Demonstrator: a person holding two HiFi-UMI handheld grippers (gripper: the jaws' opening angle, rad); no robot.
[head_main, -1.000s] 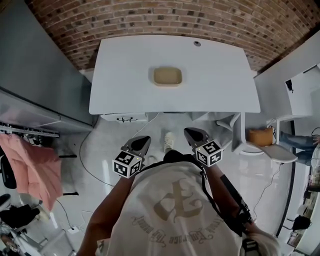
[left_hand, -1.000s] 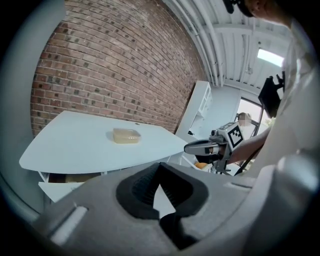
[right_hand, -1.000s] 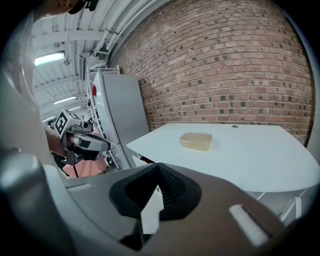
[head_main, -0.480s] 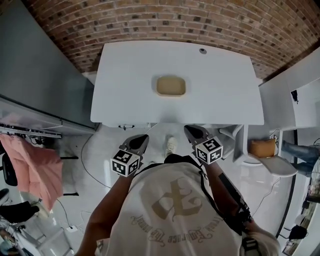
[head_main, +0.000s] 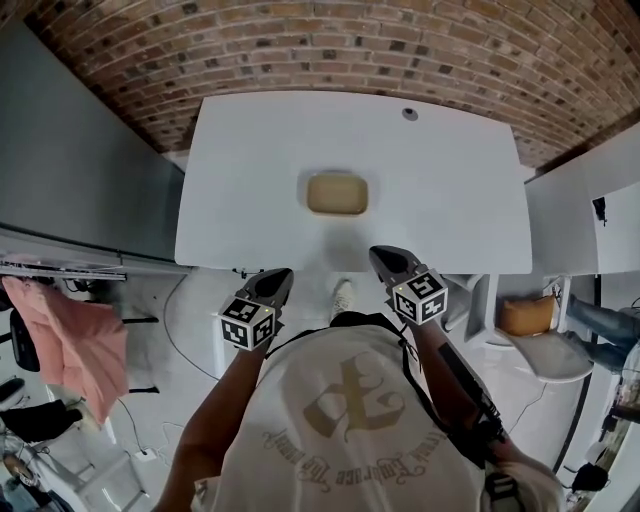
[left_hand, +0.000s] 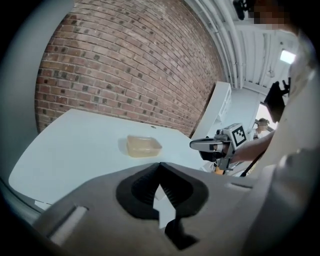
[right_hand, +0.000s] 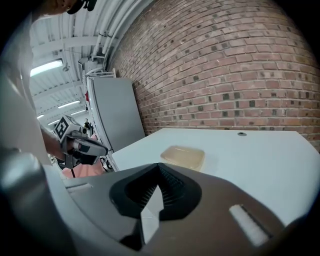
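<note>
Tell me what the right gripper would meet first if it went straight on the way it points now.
Most likely the tan container on the white table: it lies ahead of the right gripper, nearly in line with its shut jaws. Depth is unclear; the table top could come first.

A white table (head_main: 250, 180) stands against a brick wall (head_main: 300, 40), with a shallow tan container (head_main: 336, 193) lying near its middle. The left gripper (head_main: 279, 277) and right gripper (head_main: 379, 256) are held at the table's near edge, apart from the container. Each seems pinched to a point, though the steep angle makes that uncertain. A pink cloth (head_main: 70, 335) hangs at far left.
</note>
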